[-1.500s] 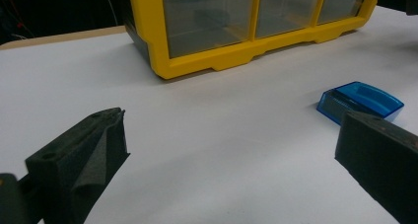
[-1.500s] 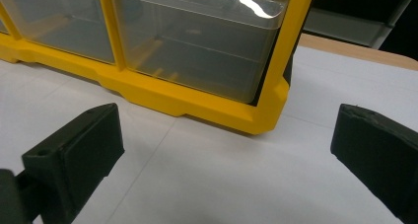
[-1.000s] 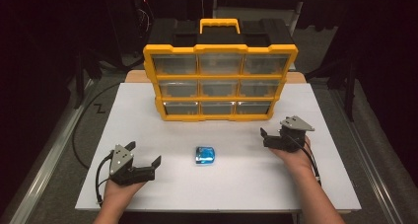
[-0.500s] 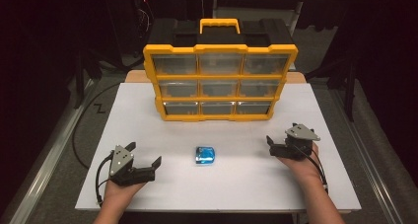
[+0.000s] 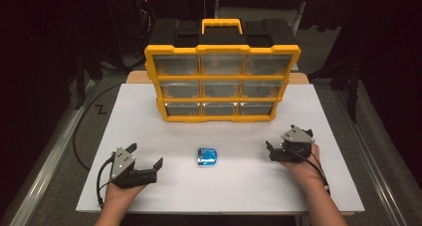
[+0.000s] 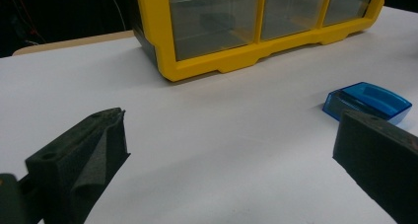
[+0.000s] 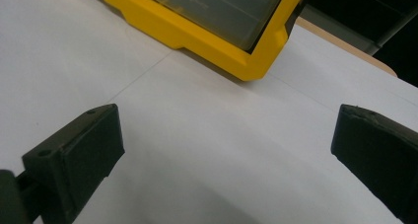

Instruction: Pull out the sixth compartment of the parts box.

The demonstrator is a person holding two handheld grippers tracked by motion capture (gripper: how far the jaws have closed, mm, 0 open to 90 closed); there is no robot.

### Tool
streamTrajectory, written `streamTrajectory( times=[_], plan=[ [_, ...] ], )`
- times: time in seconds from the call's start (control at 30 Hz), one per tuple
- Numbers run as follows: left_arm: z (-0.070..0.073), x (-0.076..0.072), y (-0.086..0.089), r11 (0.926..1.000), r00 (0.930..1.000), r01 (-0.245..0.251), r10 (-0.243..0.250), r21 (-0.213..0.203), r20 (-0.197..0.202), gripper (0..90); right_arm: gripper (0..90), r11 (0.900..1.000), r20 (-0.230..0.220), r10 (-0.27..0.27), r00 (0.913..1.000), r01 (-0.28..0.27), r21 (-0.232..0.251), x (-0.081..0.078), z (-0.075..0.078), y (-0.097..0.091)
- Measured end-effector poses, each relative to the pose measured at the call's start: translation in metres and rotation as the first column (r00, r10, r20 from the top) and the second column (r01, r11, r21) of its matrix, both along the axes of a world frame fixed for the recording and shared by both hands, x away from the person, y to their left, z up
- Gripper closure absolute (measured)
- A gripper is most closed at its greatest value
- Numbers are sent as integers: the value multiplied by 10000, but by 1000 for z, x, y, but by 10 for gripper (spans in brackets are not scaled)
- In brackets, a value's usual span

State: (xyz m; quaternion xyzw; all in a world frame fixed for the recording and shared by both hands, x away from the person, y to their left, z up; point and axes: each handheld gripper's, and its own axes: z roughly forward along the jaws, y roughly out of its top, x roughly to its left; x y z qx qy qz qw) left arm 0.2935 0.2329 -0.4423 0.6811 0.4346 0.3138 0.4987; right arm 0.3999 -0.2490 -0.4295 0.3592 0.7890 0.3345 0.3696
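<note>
High view, looking down on a white table [image 5: 149, 126]: nearest, two forearms come in from the bottom edge, each hand holding a black two-jaw gripper low over the tabletop. At the near left, the left gripper [image 5: 147, 163] has its jaws spread wide apart and grips nothing; a black cable trails from it off the left edge. At the near right, a little farther back, the right gripper [image 5: 269, 151] also holds nothing, its jaws released. Between the two, close to the middle of the table and apart from both, lies a small blue box [image 5: 207, 156], flat on the white surface. From the left gripper view, that blue box [image 6: 367, 101] sits just beyond the right-hand jaw, untouched, with bare table between the jaws. From the right gripper view, the jaws stand wide apart over bare white table. Farther back, at the centre of the table, stands a yellow drawer organizer [image 5: 222, 84], upright, with nine clear drawers in three rows of three, all pushed in, and a yellow carry handle on its black top. Beyond the table the surroundings are dark.
</note>
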Motion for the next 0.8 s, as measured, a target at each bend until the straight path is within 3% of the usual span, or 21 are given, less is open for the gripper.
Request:
streamTrajectory(
  times=[0.1,0.23,0.27,0.5,0.67,0.8],
  plan=[
    [-1,0,1,9999,9999,-107,108,-122,80,8,8,9980,28,175,9998,-173,-606,-1,-2,4],
    [-2,1,1,9998,9999,-104,105,-172,82,8,8,9952,164,192,9997,-176,-961,-2,-3,7],
    [-3,1,1,9998,9999,-62,65,-211,139,7,8,9912,339,294,9990,-247,-1301,-4,-3,9],
    [-3,1,-1,10000,10000,63,-63,-6,50,3,8,9834,592,479,9971,-367,-1775,-8,-1,15],
    [-2,0,-1,10000,9999,74,-74,11,88,3,8,9641,992,820,9917,-537,-2600,-10,1,20],
    [-1,-1,0,10000,9998,1,0,-55,188,3,8,9575,1085,912,9899,-573,-2826,-12,2,22]
  ],
)
